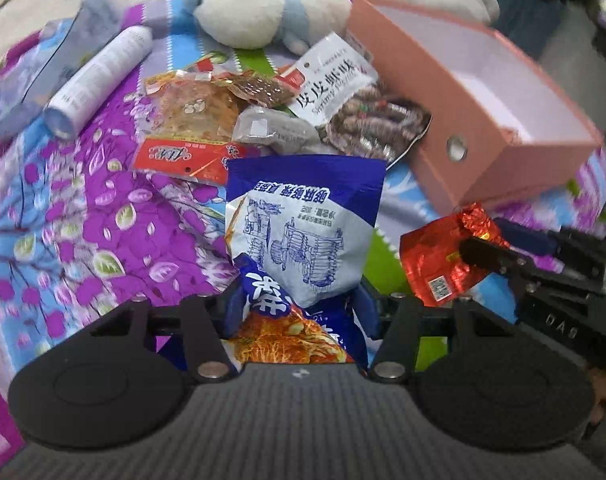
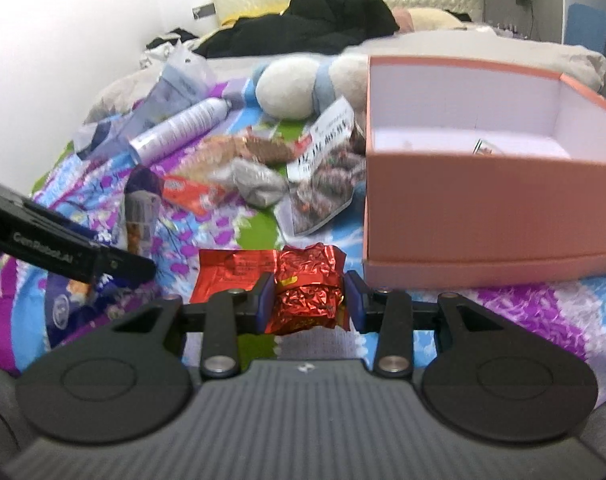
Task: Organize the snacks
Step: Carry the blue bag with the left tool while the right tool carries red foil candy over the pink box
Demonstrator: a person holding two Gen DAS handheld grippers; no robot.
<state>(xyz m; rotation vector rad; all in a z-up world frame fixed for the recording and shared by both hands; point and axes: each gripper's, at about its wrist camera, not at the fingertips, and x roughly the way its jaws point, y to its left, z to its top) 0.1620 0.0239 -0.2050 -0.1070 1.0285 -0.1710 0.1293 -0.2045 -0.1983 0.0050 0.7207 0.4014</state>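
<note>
The left tongs (image 1: pixel 299 312) are clamped on a blue-and-white snack bag (image 1: pixel 303 232), which stands up through the lower centre of the left wrist view; the grip sits low on the bag, so the tall upper part is unsupported and may flop or twist. The right tongs (image 2: pixel 307 304) are clamped on a crumpled red foil packet (image 2: pixel 303 292) at the lower centre of the right wrist view. Foil is slick and crushable, so in my judgement the packet could slide out or deform under further squeeze. The pink box (image 2: pixel 483 216), open-topped and nearly empty, sits on the bed (image 2: pixel 503 304) at the right of that view, just beyond the packet. The near wall stands above the packet's level, so a low approach risks striking it and pushing the light box across the soft bedding. Both tongs work close together; the loose snack pile (image 1: pixel 263 112) at upper centre may be disturbed by either bag's swing.
</note>
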